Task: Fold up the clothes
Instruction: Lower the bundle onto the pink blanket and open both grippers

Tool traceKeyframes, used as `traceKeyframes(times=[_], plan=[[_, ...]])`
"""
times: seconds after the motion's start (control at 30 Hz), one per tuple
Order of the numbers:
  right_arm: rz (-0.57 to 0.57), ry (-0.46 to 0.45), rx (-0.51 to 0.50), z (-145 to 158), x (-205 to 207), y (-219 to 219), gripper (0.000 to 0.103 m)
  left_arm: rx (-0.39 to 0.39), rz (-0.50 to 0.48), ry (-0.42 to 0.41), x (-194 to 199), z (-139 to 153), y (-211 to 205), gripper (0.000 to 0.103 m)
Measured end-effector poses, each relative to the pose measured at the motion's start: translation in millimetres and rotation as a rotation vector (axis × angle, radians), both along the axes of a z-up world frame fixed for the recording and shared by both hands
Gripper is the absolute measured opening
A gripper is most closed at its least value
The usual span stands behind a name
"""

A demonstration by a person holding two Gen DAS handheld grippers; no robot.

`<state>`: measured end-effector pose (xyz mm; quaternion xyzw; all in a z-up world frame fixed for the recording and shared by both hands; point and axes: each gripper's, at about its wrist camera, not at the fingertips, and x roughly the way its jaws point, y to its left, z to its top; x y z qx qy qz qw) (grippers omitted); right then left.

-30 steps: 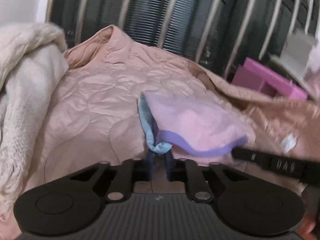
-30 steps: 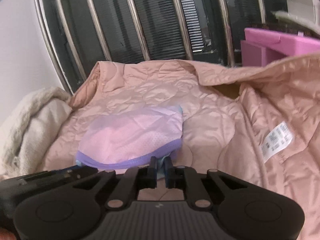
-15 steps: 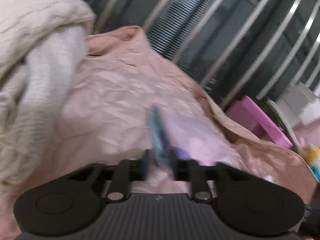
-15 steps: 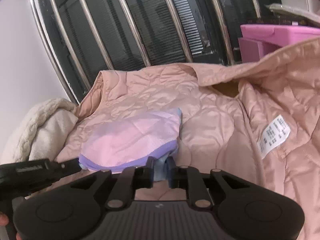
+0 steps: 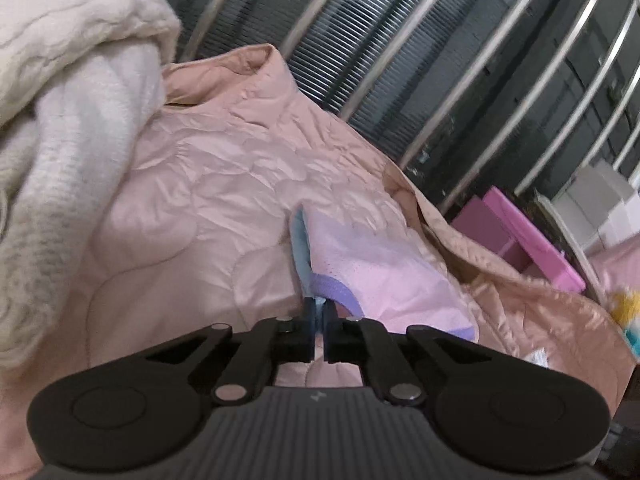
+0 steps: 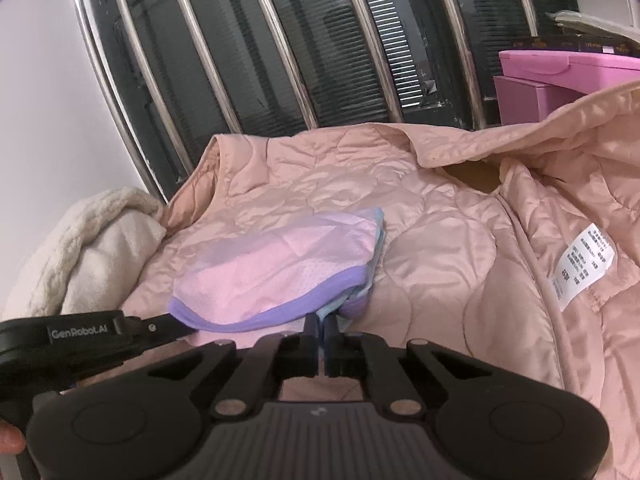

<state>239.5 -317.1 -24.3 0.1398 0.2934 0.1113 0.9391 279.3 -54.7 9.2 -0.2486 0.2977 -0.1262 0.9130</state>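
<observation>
Currently left gripper (image 5: 319,312) fingers pinched on the light-blue edge of the small pink garment (image 5: 380,276), near its purple trim. Right gripper (image 6: 322,334) fingers likewise clamped on the blue edge at the garment's (image 6: 276,268) near corner. Garment lies folded flat on the pink quilted jacket (image 6: 432,240), care label (image 6: 580,268) to the right. Cream knit sweater (image 5: 60,132) bunched at the left. Metal bars (image 6: 280,44) behind, pink box (image 6: 560,76) at far right.
</observation>
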Motion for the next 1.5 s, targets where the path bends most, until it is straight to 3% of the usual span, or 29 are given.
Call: traceKeyframes(times=[0.07,0.17,0.23,0.3,0.33,0.37,0.43,0.53,0.57,0.6,0.67,0.73,0.8,0.87,0.9,0.93,0.97,1.0,1.03,1.13,1.3,1.37,1.47,1.5], plan=[[0.028,0.004,-0.007,6,-1,2,0.001,-0.003,0.016,0.028,2,0,5,0.002],[0.049,0.137,-0.057,9,7,2,0.001,0.044,-0.03,0.086,7,-3,2,0.003],[0.037,0.162,-0.077,8,10,2,0.003,0.062,-0.052,0.097,7,-1,2,0.007],[0.033,0.165,-0.083,14,8,1,0.007,0.052,-0.098,0.102,7,7,8,0.024],[0.017,0.162,-0.091,20,6,-1,0.012,0.047,-0.121,0.104,7,11,11,0.044],[0.002,0.162,-0.103,27,4,-3,0.016,0.057,-0.139,0.091,6,16,14,0.049],[-0.024,0.12,-0.1,45,-3,-8,0.029,0.067,-0.147,0.057,2,26,19,0.049],[-0.059,-0.038,0.0,57,-13,-16,0.029,0.021,-0.072,-0.007,-1,27,18,0.057],[-0.064,-0.086,0.028,54,-14,-14,0.028,0.011,-0.041,-0.026,-2,26,16,0.058],[-0.06,-0.092,0.023,47,-12,-11,0.026,0.053,-0.035,-0.007,1,21,8,0.056],[-0.041,-0.041,-0.035,29,-1,0,0.013,0.154,-0.039,0.045,6,11,-6,0.024],[-0.018,0.021,-0.104,12,9,12,0.01,0.228,-0.011,0.051,6,7,-12,0.021],[-0.005,0.052,-0.169,5,12,20,0.008,0.239,-0.019,0.052,6,7,-13,0.021],[0.017,0.07,-0.196,12,10,23,0.019,0.233,-0.026,0.052,6,7,-11,0.021],[0.033,0.072,-0.21,14,9,24,0.04,0.222,-0.027,0.052,6,6,-9,0.021],[0.051,0.062,-0.226,15,6,24,0.054,0.214,-0.028,0.053,7,6,-9,0.021],[0.069,0.053,-0.242,15,4,25,0.053,0.211,-0.031,0.053,6,5,-8,0.02],[0.08,0.051,-0.258,13,3,25,0.032,0.208,-0.034,0.052,5,5,-8,0.019],[0.082,0.058,-0.253,9,6,24,0.004,0.206,-0.037,0.051,4,5,-8,0.015],[0.079,0.077,-0.201,4,9,17,0.001,0.211,-0.047,0.049,4,7,-10,0.01],[0.011,0.106,-0.197,11,9,0,0.0,0.173,-0.059,0.063,5,10,-3,0.01],[-0.02,0.124,-0.225,11,9,-2,0.0,0.151,-0.05,0.059,5,12,3,0.016],[-0.028,0.09,-0.156,20,5,-3,0.006,0.117,-0.036,0.053,5,16,12,0.037],[-0.025,0.068,-0.135,22,4,-2,0.006,0.106,-0.031,0.052,5,17,15,0.038]])
